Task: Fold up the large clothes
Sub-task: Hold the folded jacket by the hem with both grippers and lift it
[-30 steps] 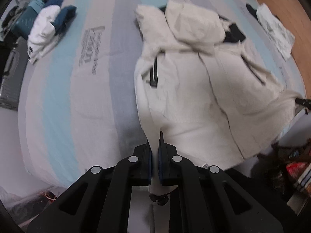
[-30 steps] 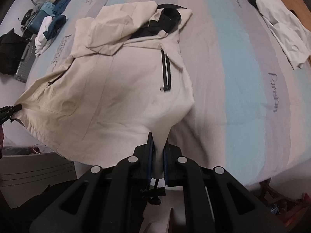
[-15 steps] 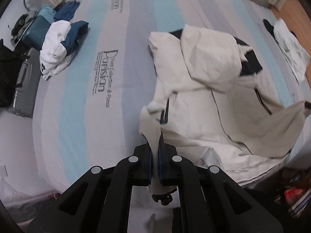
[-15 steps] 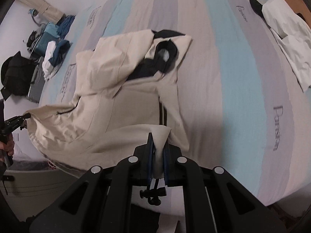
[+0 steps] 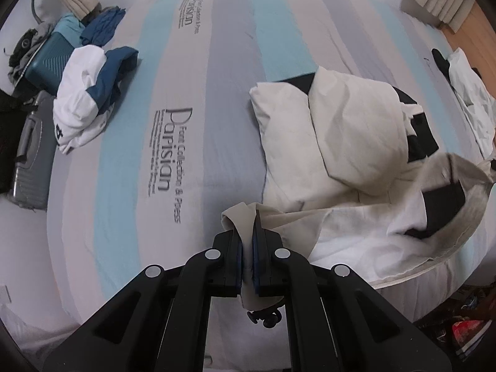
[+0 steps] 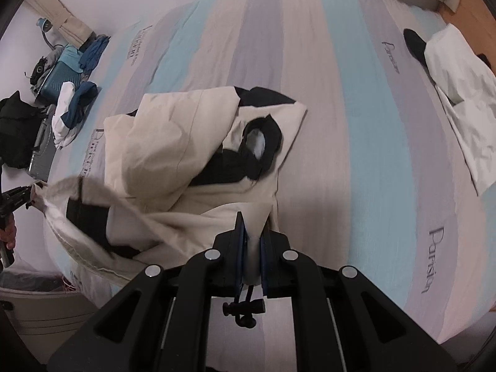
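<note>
Jacket (image 5: 347, 142): cream, black lining, crumpled on striped bed (image 5: 217, 93) (hem lifted)
Left gripper (image 5: 247, 235): clamped on hem, 6 o'clock
Right gripper (image 6: 252, 241): clamped on hem, 6 o'clock

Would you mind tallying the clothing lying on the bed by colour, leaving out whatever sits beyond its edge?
Cream with black lining: 1, the jacket, pinched at its hem by the left gripper and right gripper.
White and blue: 1, the bundled top.
White: 1, the garment at the far edge.
Total: 3
</note>
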